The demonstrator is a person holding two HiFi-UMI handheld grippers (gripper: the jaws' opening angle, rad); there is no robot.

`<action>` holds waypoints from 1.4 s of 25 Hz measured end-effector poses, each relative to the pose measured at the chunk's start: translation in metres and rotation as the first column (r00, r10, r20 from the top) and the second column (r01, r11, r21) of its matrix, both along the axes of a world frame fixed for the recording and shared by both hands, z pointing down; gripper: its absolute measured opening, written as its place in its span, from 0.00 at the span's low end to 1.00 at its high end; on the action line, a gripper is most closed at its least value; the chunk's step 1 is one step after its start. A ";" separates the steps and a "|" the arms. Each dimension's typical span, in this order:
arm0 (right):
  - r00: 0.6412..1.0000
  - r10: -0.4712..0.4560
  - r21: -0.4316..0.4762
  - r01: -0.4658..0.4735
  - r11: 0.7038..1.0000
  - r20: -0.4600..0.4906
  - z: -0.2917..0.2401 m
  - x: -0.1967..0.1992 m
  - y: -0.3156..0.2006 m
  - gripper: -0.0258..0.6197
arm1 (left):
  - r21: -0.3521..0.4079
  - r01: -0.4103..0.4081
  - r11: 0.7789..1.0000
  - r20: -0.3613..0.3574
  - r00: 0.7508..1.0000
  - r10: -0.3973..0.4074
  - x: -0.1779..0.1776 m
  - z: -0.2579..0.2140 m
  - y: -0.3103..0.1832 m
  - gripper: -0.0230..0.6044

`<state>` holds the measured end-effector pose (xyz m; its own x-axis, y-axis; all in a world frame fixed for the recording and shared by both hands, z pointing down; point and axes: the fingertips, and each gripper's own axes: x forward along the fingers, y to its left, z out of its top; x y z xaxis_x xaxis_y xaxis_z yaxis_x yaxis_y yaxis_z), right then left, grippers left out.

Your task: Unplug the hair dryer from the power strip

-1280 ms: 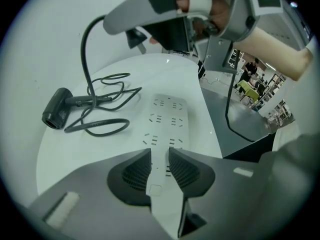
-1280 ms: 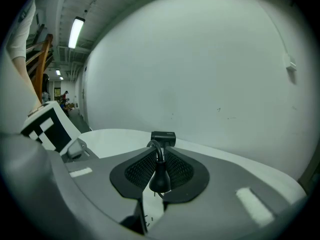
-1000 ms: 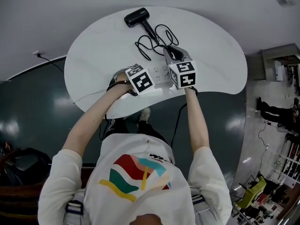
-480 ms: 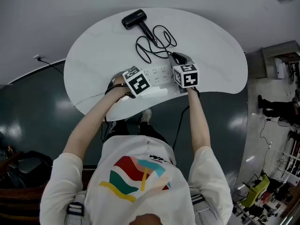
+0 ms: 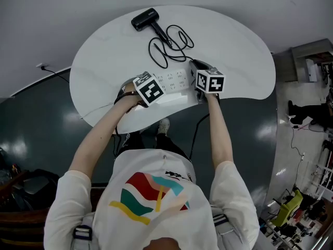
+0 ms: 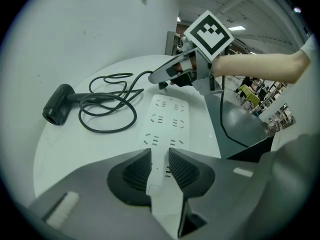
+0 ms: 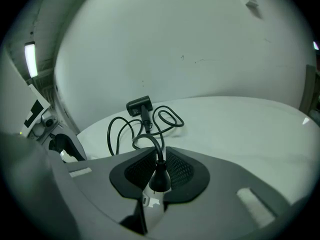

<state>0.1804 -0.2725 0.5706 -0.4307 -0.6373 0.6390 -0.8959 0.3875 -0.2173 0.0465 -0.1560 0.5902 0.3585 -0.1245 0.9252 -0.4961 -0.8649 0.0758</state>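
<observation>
Evidently, left gripper [image 6: 160, 156] jaws clamped the strip [image 6: 169, 119] end; right gripper [image 7: 159, 159] jaws held the plug [image 7: 159, 178], lower centre of frame.

Black hair dryer [image 5: 145, 19], white power strip [image 5: 174, 80], white table [image 5: 234, 46], dark teal floor [image 5: 31, 119]

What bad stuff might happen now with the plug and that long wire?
The right gripper pinches the black plug by its sides; it might slip free. The looped cord may tug the hair dryer along. The left gripper holds the power strip only at one end, so it might tilt up.
</observation>
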 end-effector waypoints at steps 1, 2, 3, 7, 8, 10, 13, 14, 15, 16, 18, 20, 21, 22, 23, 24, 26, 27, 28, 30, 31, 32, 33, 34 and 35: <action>1.000 0.009 -0.011 -0.008 1.000 0.007 0.003 0.001 0.000 0.15 | 0.000 0.000 1.000 0.000 1.000 0.000 0.000 0.001 -0.001 0.21; 1.000 0.013 -0.019 -0.012 1.000 0.008 0.005 0.002 0.001 0.15 | -0.001 0.001 1.000 0.000 1.000 -0.001 0.000 0.001 -0.001 0.21; 1.000 0.015 -0.025 -0.015 1.000 0.007 0.008 0.002 0.001 0.15 | -0.002 0.003 1.000 -0.001 1.000 -0.003 0.000 0.002 -0.001 0.21; 0.999 0.041 -0.032 -0.041 0.999 -0.004 0.014 0.005 0.005 0.15 | -0.005 0.004 1.000 -0.001 1.000 -0.004 0.000 0.001 -0.001 0.21; 0.999 0.043 -0.031 -0.043 0.999 -0.010 0.015 0.006 0.007 0.15 | -0.004 0.003 1.000 -0.001 1.000 -0.003 0.000 0.000 0.000 0.21; 0.999 0.041 -0.024 -0.042 0.999 -0.029 0.015 0.006 0.009 0.16 | 0.000 0.001 1.000 -0.001 1.000 -0.001 0.000 0.000 0.001 0.21; 0.998 0.037 -0.005 -0.037 0.999 -0.050 0.014 0.005 0.011 0.16 | -0.001 0.000 1.000 0.000 1.000 0.000 0.000 0.000 0.001 0.21; 0.998 0.040 0.001 -0.040 0.999 -0.052 0.013 0.005 0.011 0.17 | -0.002 -0.001 1.000 0.002 1.000 0.001 0.000 0.000 0.001 0.21; 0.998 0.045 0.007 -0.045 0.999 -0.052 0.012 0.006 0.010 0.18 | -0.003 -0.001 1.000 0.004 1.000 0.001 0.000 0.000 0.001 0.21; 0.997 0.050 0.012 -0.050 0.999 -0.051 0.011 0.007 0.010 0.20 | -0.003 -0.002 1.000 0.005 1.000 0.002 0.000 0.000 0.001 0.21; 0.997 0.053 0.018 -0.052 0.998 -0.047 0.009 0.007 0.012 0.24 | -0.002 -0.004 1.000 0.006 1.000 0.004 0.000 0.001 0.000 0.21; 0.998 0.048 0.022 -0.047 0.999 -0.043 0.007 0.005 0.015 0.26 | -0.001 -0.005 1.000 0.005 1.000 0.005 0.000 0.001 0.000 0.21; 0.998 0.047 0.025 -0.046 0.999 -0.041 0.007 0.003 0.017 0.27 | -0.002 -0.006 1.000 0.005 1.000 0.006 0.000 0.001 0.000 0.21; 0.998 0.049 0.029 -0.048 0.998 -0.040 0.006 0.002 0.019 0.28 | -0.004 -0.006 1.000 0.005 1.000 0.006 0.000 0.001 0.000 0.21; 0.998 0.054 0.033 -0.052 0.998 -0.039 0.005 0.001 0.020 0.28 | -0.005 -0.006 1.000 0.004 1.000 0.006 0.000 0.001 0.000 0.21; 0.997 0.062 0.036 -0.061 0.998 -0.038 0.005 0.001 0.021 0.29 | -0.006 -0.005 1.000 0.003 1.000 0.005 0.000 0.001 -0.001 0.21; 0.996 0.085 0.035 -0.084 0.996 -0.034 0.007 0.002 0.024 0.29 | -0.007 0.021 1.000 -0.013 1.000 -0.021 -0.001 0.001 -0.001 0.21; 0.995 0.096 0.033 -0.095 0.995 -0.033 0.008 0.002 0.026 0.30 | -0.002 0.048 0.999 -0.029 0.998 -0.048 -0.001 0.000 -0.003 0.20; 0.994 0.104 0.031 -0.103 0.994 -0.033 0.009 0.002 0.027 0.30 | 0.011 0.078 0.997 -0.047 0.996 -0.077 -0.001 -0.001 -0.006 0.19; 0.993 0.110 0.033 -0.109 0.993 -0.032 0.008 0.001 0.030 0.31 | 0.046 0.107 0.993 -0.072 0.992 -0.104 -0.003 -0.003 -0.012 0.16; 0.994 0.109 0.039 -0.108 0.993 -0.029 0.004 0.000 0.030 0.30 | 0.046 0.107 0.993 -0.076 0.992 -0.103 -0.005 -0.001 -0.011 0.15; 0.994 0.106 0.050 -0.105 0.993 -0.026 -0.001 -0.002 0.030 0.31 | 0.039 0.105 0.994 -0.077 0.992 -0.102 -0.007 0.000 -0.010 0.12; 0.994 0.104 0.066 -0.102 0.993 -0.025 -0.008 -0.003 0.029 0.31 | 0.039 0.108 0.993 -0.079 0.991 -0.105 -0.008 -0.001 -0.009 0.07; 0.994 0.103 0.086 -0.100 0.991 -0.024 -0.017 -0.003 0.027 0.30 | 0.053 0.118 0.992 -0.090 0.989 -0.113 -0.009 -0.005 -0.011 0.07; 0.994 0.105 0.110 -0.102 0.989 -0.024 -0.027 -0.003 0.026 0.30 | 0.080 0.136 0.987 -0.113 0.985 -0.126 -0.008 -0.013 -0.014 0.06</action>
<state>0.1772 -0.2468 0.5434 -0.3408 -0.7434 0.5755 -0.9378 0.3123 -0.1520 0.0383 -0.1703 0.5772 0.4307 -0.2554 0.8656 -0.5987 -0.7986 0.0622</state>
